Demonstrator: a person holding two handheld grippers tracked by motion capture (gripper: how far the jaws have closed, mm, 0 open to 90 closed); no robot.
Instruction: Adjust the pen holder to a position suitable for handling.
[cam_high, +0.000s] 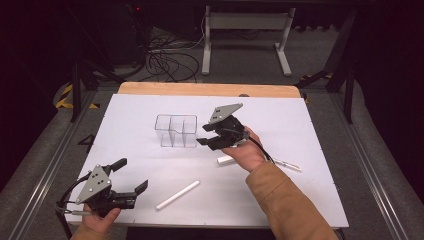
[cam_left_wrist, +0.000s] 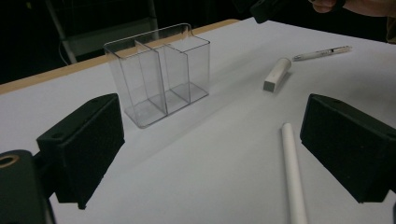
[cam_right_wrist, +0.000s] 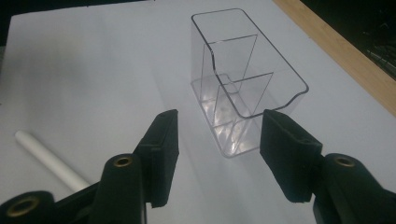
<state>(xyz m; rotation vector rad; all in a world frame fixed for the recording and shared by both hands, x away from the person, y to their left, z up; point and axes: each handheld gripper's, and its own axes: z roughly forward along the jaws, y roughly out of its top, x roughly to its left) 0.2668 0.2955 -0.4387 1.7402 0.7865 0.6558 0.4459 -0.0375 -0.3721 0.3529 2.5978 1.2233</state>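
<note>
Left gripper (cam_high: 131, 176) gapes wide; right gripper (cam_high: 205, 135) half-spread, both empty.

No readable text, label, brand or number anywhere

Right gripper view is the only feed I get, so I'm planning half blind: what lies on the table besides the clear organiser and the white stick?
Observer: A short white block lies right of the organiser, beside the person's right hand.
Operator: Anything else near it?
Observer: A pen lies close by, on the other side of that forearm in the high view.
Operator: And the left gripper?
Observer: The left gripper is open and holds nothing, near the front left corner of the table, with the white stick to its right.
</note>
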